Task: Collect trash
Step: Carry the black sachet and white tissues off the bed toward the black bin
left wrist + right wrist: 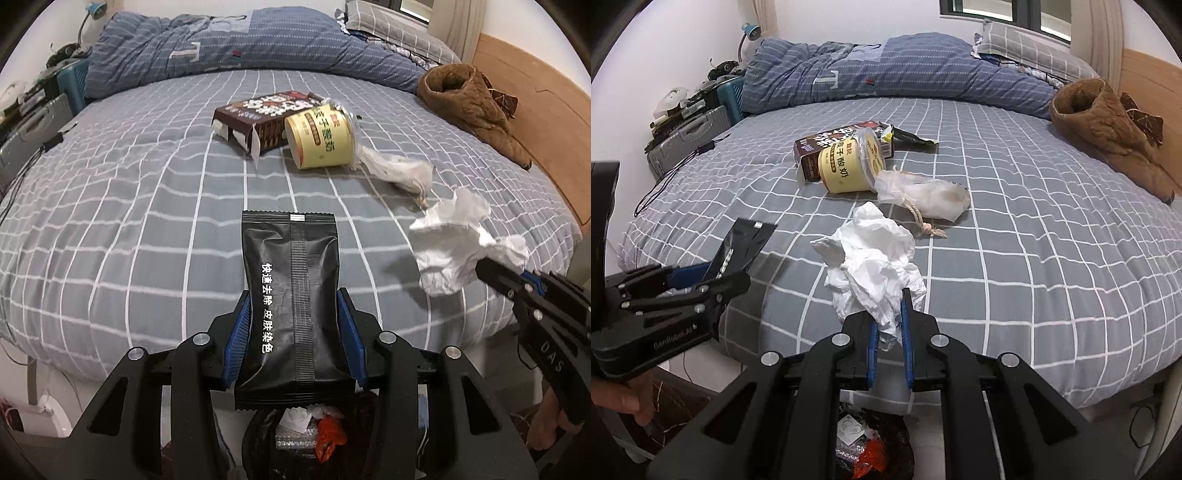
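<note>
Left gripper (293, 332) jaws clamp a black foil sachet (291, 295). Right gripper (888, 325) jaws pinch crumpled white tissue (871, 266). A bin (871, 443) sits beneath both.

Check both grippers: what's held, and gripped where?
Left gripper clamps the black sachet across its lower half, pads on its side edges. Right gripper pinches the crumpled white tissue at its near, lower end.

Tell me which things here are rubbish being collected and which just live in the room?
Part of the job:
- flat black foil packet, held in the left fingers
- crumpled white tissue, held in the right fingers
- yellow yoghurt cup
- dark brown carton
- clear plastic bag
- dark bin below

Just lying about:
- blue striped quilt
- brown fleece garment
- grey suitcase
</note>
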The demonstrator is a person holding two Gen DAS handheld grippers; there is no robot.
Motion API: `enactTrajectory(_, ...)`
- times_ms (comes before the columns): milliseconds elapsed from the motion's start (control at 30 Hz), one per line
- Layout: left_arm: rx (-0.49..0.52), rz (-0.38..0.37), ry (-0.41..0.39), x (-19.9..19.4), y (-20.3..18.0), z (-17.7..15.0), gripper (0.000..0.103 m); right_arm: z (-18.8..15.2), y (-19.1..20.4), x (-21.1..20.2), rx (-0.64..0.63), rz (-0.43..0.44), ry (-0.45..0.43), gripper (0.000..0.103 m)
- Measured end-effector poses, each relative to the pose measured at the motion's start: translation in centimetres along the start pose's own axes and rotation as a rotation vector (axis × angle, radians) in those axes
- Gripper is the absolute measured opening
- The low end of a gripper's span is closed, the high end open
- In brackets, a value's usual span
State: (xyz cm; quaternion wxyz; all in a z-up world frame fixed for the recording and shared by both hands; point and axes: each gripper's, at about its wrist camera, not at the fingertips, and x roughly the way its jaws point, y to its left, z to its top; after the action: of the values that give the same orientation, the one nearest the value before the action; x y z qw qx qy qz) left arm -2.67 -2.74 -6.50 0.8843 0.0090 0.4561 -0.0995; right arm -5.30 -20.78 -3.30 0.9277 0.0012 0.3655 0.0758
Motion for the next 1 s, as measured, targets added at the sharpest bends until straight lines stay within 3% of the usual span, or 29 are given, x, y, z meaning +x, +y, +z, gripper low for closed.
enactTrajectory(533, -0.024, -0.009, -0.046, -3.4, -0.2, -3.2, 0.044, -2.9, 1.2, -4.0, -0.005, -0.023, -0.025, 0.010)
enactTrajectory(1000, -0.006, -0.004, -0.024, -5.3, -0.8, -7.5, 0.044, -5.8, 1.8, -6.2, -0.007, -0.044, -0.017, 0.010)
